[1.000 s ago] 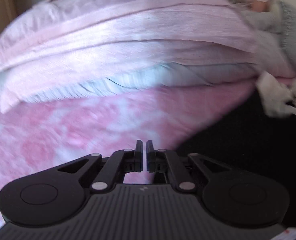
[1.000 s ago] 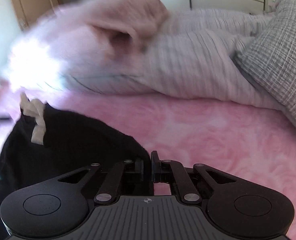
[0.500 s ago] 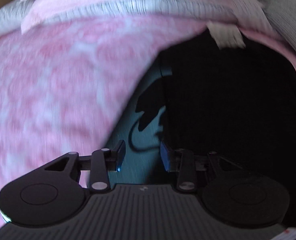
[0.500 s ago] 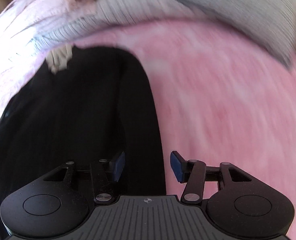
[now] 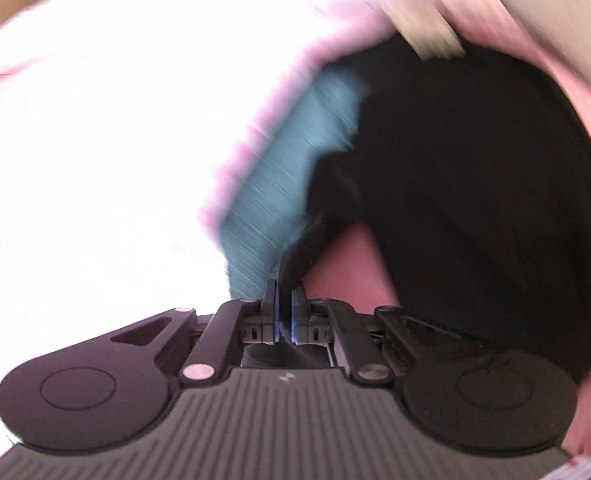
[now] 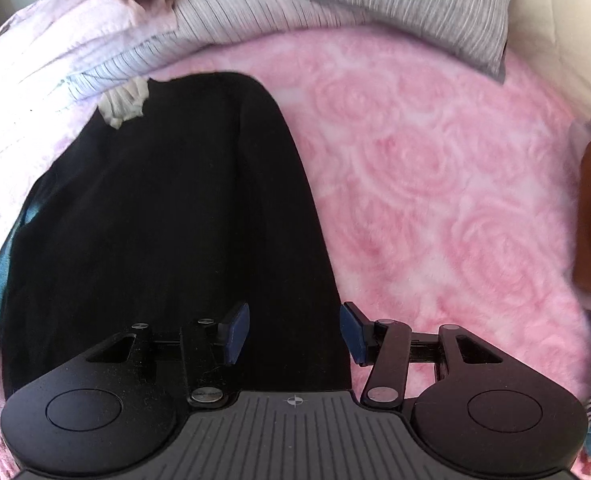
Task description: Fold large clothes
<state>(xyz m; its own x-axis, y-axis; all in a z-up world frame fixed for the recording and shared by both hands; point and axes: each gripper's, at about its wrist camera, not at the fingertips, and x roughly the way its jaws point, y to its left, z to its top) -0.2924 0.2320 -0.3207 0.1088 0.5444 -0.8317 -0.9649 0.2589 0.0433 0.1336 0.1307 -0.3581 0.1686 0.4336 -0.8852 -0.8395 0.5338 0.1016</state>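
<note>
In the left wrist view, which is badly smeared and washed out to white across its left half, the left gripper (image 5: pixel 283 300) sits at bottom centre with its jaws having just closed to a narrow slit; a fold of the black garment (image 5: pixel 475 184) runs up out of that slit, so it looks pinched by an edge or corner, though the blur leaves this a likely reading rather than a sure one. A teal panel (image 5: pixel 295 160) rises beside the black cloth toward the upper middle, perhaps a lining or a second layer. The right wrist view is sharp and gives what the other cannot: the whole black garment (image 6: pixel 167 220) lies flat and long on the pink rose-patterned bedspread (image 6: pixel 435 168), filling the left and centre, with a pale tag (image 6: pixel 123 104) at its far end near the striped bedding (image 6: pixel 215 24) and a grey pillow (image 6: pixel 407 4) at upper right. The right gripper (image 6: pixel 295 332) stands wide over the near right edge of the cloth, gripping nothing. The fabric reads as soft, limp and light; it should drape and slip, so corners and hems are the places to pinch.
</note>
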